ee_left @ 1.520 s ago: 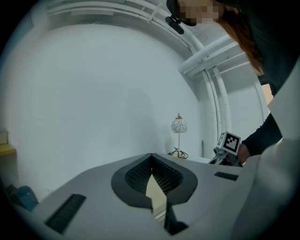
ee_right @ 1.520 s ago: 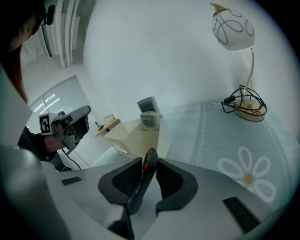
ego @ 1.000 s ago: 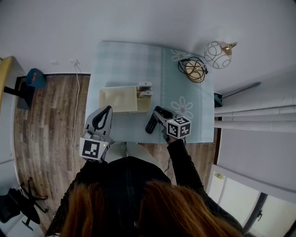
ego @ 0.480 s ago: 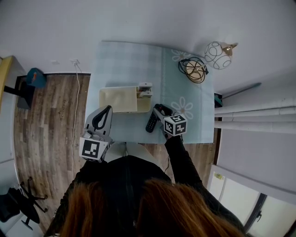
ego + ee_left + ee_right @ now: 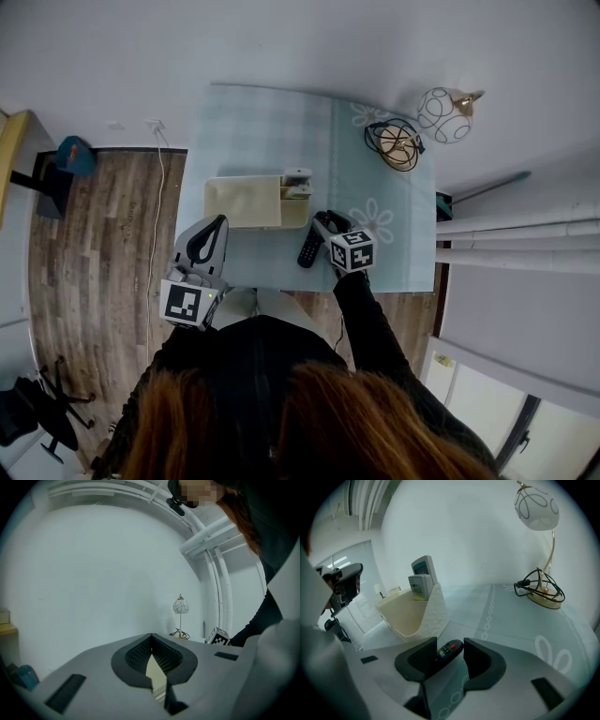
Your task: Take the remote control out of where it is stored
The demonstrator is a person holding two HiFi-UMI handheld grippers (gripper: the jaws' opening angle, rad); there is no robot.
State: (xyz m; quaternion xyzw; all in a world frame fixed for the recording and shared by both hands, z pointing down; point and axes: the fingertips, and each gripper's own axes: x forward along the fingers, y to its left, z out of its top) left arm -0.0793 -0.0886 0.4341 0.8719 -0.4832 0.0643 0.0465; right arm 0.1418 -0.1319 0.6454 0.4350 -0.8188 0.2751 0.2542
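Note:
The black remote control (image 5: 307,252) lies flat on the light blue tablecloth, just right of the cream holder (image 5: 246,202). In the right gripper view its coloured buttons (image 5: 449,648) show between the jaws. It rests against the left pad, and a gap separates it from the right pad. My right gripper (image 5: 320,229) is opening around it. My left gripper (image 5: 219,223) hangs at the table's near left edge, its tips (image 5: 151,638) together and nothing in them.
Two pale remotes (image 5: 422,579) stand upright in the holder's (image 5: 415,616) right end. A lamp with a round white shade (image 5: 442,112) and a coil of black cable at its base (image 5: 394,142) stand at the table's far right. Wooden floor lies to the left.
The right gripper's jaws have widened around the black remote and the gripper has shifted slightly left. The remote stays on the cloth. The left gripper has not moved.

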